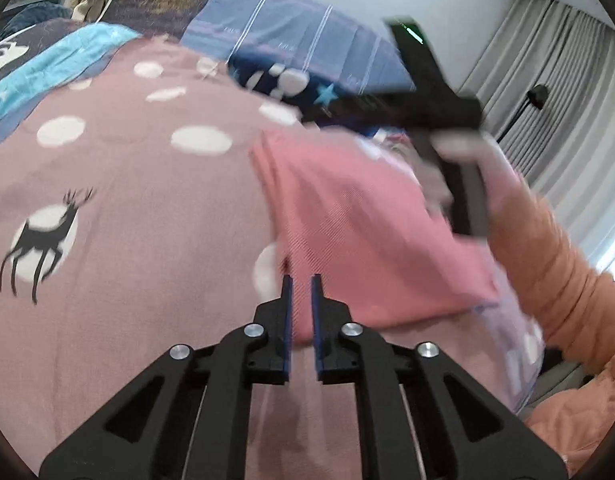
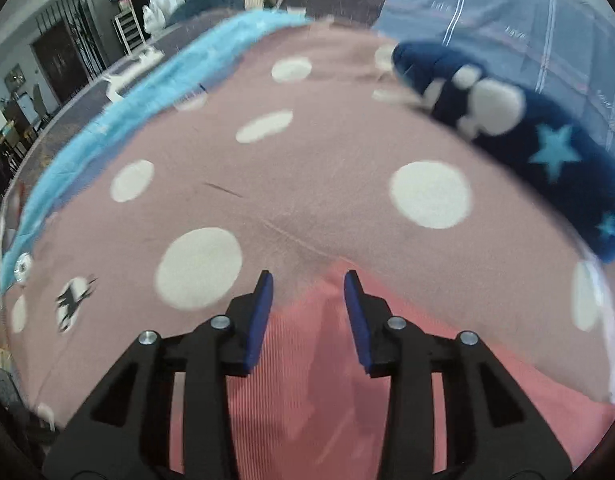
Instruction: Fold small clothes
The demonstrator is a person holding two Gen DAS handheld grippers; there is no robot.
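I am hovering both jaws apart and empty, left gripper (image 1: 301, 280) narrowly, right gripper (image 2: 308, 276) wider, over the pink garment (image 1: 363, 232), seemingly folded once; more folding is probably remaining.

The coral garment (image 2: 299, 392) is finely ribbed knit cloth, matt; the dusty-pink dotted bedspread (image 1: 127, 160) is smooth woven cotton, matt; the navy star blanket (image 2: 547, 152) looks fuzzy fleece; each hand-held gripper (image 1: 301, 292) is matt black plastic with shiny metal pins and blue rubbery pads (image 2: 355, 312).
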